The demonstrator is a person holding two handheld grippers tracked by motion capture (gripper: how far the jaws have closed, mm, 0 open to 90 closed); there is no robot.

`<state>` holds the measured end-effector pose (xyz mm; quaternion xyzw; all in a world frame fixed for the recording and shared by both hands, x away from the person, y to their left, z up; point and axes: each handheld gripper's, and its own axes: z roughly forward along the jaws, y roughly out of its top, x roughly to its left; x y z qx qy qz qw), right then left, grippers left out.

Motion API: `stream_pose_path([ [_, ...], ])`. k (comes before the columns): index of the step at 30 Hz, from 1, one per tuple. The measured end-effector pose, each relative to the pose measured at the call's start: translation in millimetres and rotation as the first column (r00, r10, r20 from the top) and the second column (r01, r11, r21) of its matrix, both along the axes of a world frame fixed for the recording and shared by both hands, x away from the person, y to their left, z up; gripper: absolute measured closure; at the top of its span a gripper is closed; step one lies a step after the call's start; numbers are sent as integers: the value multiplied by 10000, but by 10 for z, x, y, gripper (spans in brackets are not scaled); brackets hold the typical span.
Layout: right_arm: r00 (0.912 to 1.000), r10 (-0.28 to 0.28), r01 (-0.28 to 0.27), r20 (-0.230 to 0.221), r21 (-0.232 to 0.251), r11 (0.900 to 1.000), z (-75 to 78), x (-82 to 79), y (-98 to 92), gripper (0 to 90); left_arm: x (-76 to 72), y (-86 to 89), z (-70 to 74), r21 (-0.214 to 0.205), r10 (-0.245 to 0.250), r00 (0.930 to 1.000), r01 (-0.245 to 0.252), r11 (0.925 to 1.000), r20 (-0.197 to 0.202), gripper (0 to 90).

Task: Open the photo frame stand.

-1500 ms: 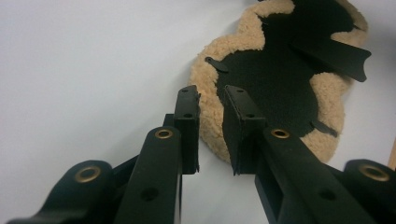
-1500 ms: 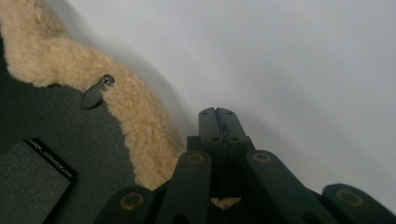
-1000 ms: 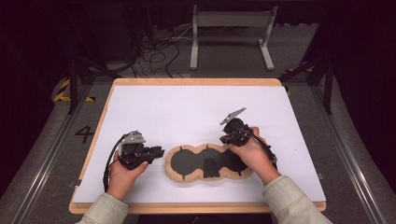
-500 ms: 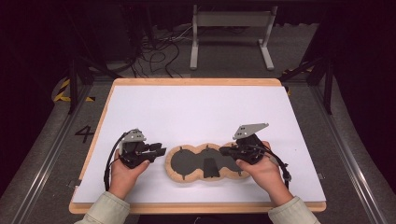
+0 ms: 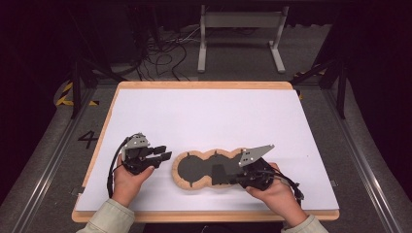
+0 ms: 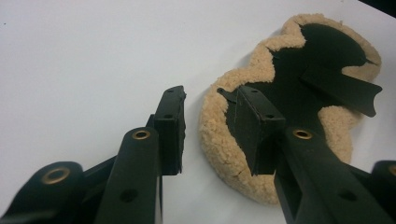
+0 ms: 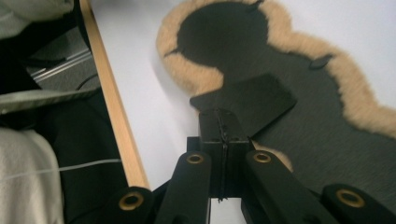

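Note:
A three-lobed pad (image 5: pixel 193 168) with a tan fleece rim and a black middle lies flat on the white table top near the front edge. My right gripper (image 5: pixel 227 176) comes in from the pad's right end and is shut on a black flap (image 7: pixel 247 100) that sticks up from the pad's black middle (image 7: pixel 336 135). My left gripper (image 5: pixel 164 153) lies just left of the pad, open, with nothing between its fingers. In the left gripper view the fleece rim (image 6: pixel 219 149) sits right in front of the left gripper (image 6: pixel 210 95), and the flap (image 6: pixel 341 86) shows farther back.
The white sheet (image 5: pixel 204 121) covers a wooden-edged table (image 7: pixel 116 112). A person's sleeve (image 7: pixel 23 172) is close to the front edge. Behind the table stand a grey metal frame (image 5: pixel 240 34) and loose cables (image 5: pixel 165 48) on the floor.
My right gripper has come down from the pad's far right side toward the front, turned to point left, and shut on the flap. The left gripper has stayed put.

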<state>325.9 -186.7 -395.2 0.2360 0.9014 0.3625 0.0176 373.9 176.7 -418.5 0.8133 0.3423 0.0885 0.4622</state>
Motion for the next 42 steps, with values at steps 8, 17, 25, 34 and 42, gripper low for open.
stream_pose_path([
  [8, 9979, 281, -323, -585, -721, 9969, -142, -34, 59, 900, -5, -3, 2, -28, 16, 10000, -16, 10000, 3, 629],
  [17, 9940, 233, -399, -1068, -1568, 9868, -328, 31, 113, 900, -4, 0, -5, 18, 15, 10000, -15, 10000, -85, 622],
  [25, 9912, 140, -283, -1314, -1083, 9937, -401, 98, 64, 900, -9, 4, -3, 35, 63, 10000, -63, 10000, -28, 624],
  [34, 9983, -56, 64, -581, 140, 9999, -227, 94, -14, 900, -3, -5, -15, 79, 13, 10000, -12, 10000, -61, 627],
  [42, 9975, -694, 699, -95, 736, 9948, -189, 121, -70, 900, -2, -24, -30, 157, -26, 9999, 29, 9999, -158, 623],
])
